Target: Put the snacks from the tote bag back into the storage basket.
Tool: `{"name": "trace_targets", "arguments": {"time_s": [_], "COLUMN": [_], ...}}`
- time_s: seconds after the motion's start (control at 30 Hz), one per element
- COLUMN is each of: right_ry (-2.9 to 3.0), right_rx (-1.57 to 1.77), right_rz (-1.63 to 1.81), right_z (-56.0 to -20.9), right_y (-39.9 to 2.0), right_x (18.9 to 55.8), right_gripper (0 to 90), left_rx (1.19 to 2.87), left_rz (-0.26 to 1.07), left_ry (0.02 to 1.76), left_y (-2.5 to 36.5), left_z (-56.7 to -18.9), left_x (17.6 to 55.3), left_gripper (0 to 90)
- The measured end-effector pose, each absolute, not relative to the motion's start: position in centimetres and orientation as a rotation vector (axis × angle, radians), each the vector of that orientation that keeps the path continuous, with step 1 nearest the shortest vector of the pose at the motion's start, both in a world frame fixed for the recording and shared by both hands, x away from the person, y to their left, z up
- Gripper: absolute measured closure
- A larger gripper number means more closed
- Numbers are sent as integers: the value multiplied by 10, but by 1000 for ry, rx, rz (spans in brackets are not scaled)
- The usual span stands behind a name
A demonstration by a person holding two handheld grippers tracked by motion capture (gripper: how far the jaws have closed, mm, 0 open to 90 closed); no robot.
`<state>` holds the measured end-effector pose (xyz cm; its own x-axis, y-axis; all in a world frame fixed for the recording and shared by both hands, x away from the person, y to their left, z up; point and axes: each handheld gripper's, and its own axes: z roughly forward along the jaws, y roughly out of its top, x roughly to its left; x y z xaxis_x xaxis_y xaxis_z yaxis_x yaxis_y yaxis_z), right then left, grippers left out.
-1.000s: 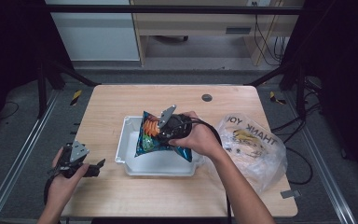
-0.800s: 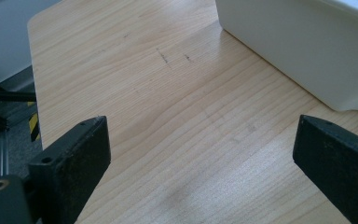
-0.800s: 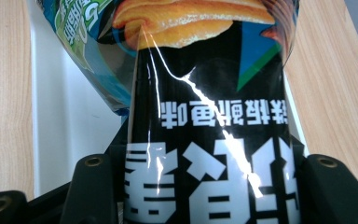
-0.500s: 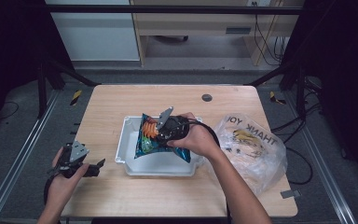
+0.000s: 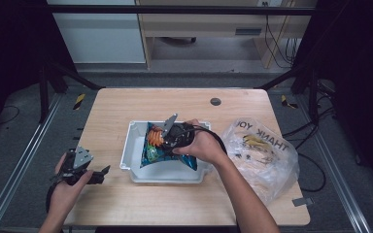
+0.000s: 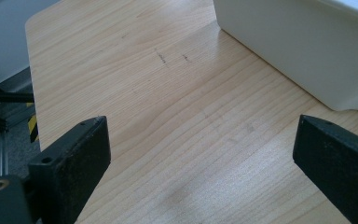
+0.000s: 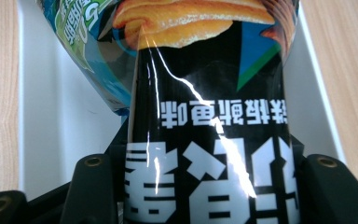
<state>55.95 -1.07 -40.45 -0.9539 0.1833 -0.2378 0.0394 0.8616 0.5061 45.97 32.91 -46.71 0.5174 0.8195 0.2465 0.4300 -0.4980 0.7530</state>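
A black and blue chip bag [image 5: 155,151] with orange chips printed on it lies tilted in the white bin [image 5: 132,145] at the table's middle. My right gripper [image 5: 162,141] is shut on it from the right side, with a hand around the gripper's body. In the right gripper view the bag [image 7: 209,93] is pinched between both jaws of the right gripper [image 7: 209,186], over the bin's white floor [image 7: 65,121]. My left gripper [image 5: 102,174] rests near the table's left front edge, open with nothing between its jaws. The left gripper [image 6: 200,144] looks along bare wood beside the bin's outer wall [image 6: 298,46].
A crumpled clear plastic bag [image 5: 262,150] with printed letters lies right of the bin, close to the right forearm. A small dark round cap [image 5: 215,101] sits in the tabletop at the back. Metal rails and dark floor flank both table sides.
The right hand has shifted only slightly with the chip bag still gripped over the bin. The left hand has stayed in place.
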Motion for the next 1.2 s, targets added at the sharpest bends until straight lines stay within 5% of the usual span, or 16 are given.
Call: {"name": "trace_targets", "arguments": {"time_s": [1.2], "right_ry": [2822], "right_rx": [162], "right_rz": [686], "right_z": [-422], "right_y": [-5], "right_x": [570], "right_gripper": [429], "left_rx": [2131], "left_rz": [796], "left_ry": [1009], "left_y": [329], "left_z": [-467], "left_x": [460], "left_gripper": [35]}}
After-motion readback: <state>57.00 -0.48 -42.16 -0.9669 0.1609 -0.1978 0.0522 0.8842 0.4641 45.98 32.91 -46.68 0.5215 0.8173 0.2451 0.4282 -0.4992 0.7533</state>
